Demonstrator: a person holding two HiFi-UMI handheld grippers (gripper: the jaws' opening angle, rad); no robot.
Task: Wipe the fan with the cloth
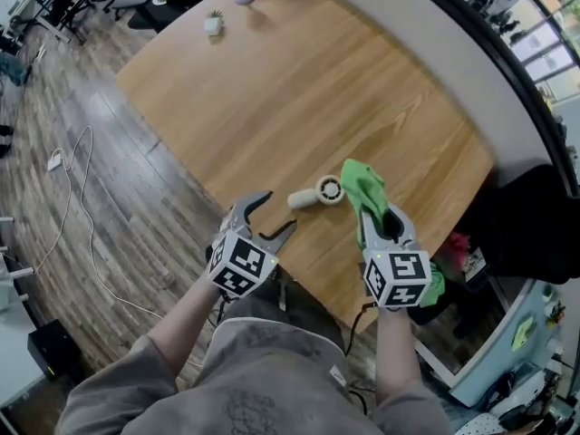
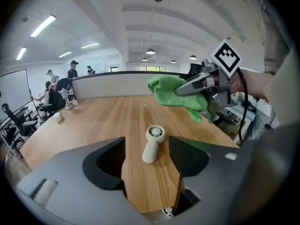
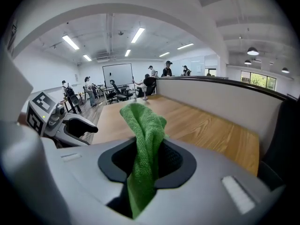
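My left tongs point(image 1: 275, 214) hang nearest me, over the table's front edge. They are spread wide with nothing between them, and through their gap I look straight at the fan. My right tongs point(image 1: 379, 220) are pressed together on the green terry cloth point(image 1: 362, 181), which stands up out of them in a loose fold.

Just ahead, the small cream handheld fan point(image 1: 319, 193) lies on its side on the pale wooden table point(image 1: 299, 89), close to the front edge and between the 2 tongs. The cloth's free end hangs just beside its round head; I cannot tell if it touches. A small white potted plant point(image 1: 214, 24) sits at the far end, well apart.

The fan looks light and nothing holds it, so I judge that wiping with the cloth alone could shove or roll it toward the edge. If the left tongs close on the head instead of the handle, they would cover the grille. The loose fold might also slip from the pinch or snag in the grille slots.
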